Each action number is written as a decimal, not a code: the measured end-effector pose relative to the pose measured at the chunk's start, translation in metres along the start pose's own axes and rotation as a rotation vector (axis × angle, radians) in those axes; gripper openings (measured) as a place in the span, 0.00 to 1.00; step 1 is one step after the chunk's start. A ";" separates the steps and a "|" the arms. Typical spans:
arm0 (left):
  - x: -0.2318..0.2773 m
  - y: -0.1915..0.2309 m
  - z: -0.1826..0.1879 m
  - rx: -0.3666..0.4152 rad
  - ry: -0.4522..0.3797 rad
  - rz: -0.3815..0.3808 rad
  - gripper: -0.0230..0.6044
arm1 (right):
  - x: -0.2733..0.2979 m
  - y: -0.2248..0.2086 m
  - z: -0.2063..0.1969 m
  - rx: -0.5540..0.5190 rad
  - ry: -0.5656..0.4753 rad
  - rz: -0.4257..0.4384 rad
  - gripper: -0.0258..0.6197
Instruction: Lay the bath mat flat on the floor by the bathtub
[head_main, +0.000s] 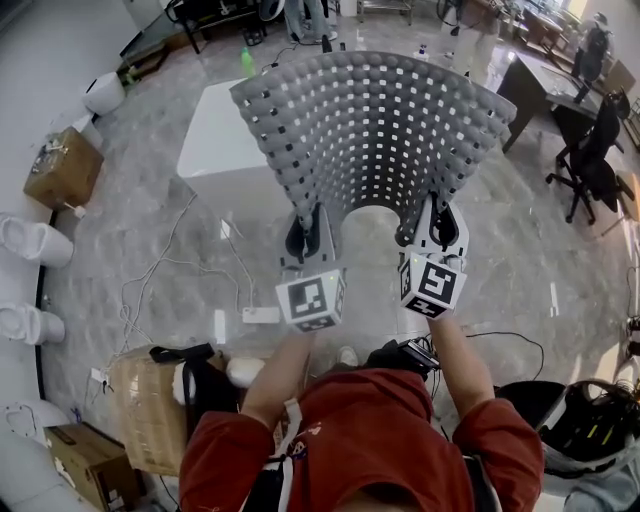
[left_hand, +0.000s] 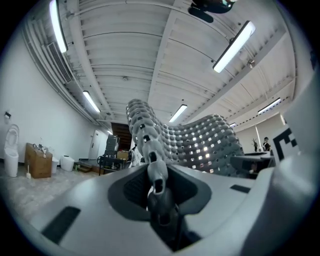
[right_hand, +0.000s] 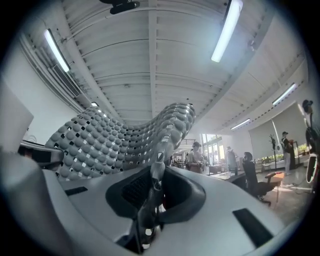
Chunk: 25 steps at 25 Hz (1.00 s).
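Head view: one grey bath mat (head_main: 375, 130) hangs curved in the air at the centre of the frame. Two grippers pinch its near edge, the left gripper (head_main: 308, 240) and the right gripper (head_main: 437, 225). One white block at upper left looks to be the bathtub (head_main: 225, 140). The mat is not yet on the floor (head_main: 150, 240); lowering and spreading it flat is left to do

Left gripper view: jaws narrow, clamped on the mat's edge

Right gripper view: jaws likewise nipped on the other corner
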<state>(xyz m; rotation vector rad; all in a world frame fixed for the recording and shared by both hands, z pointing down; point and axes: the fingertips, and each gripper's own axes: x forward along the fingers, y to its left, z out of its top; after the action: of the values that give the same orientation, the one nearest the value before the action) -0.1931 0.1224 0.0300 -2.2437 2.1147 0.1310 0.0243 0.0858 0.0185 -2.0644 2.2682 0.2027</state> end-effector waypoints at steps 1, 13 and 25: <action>0.000 0.002 -0.001 -0.002 0.002 0.006 0.18 | 0.000 -0.001 -0.001 0.007 0.001 -0.008 0.14; 0.009 -0.001 0.000 -0.006 0.001 0.031 0.18 | 0.006 -0.019 -0.003 0.015 -0.010 -0.035 0.14; 0.037 -0.031 -0.023 -0.001 -0.022 0.006 0.18 | 0.023 -0.058 -0.030 0.037 -0.023 -0.064 0.14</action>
<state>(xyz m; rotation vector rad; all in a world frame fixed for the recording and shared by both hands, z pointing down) -0.1599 0.0848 0.0483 -2.2260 2.1110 0.1560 0.0810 0.0541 0.0419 -2.1014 2.1722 0.1794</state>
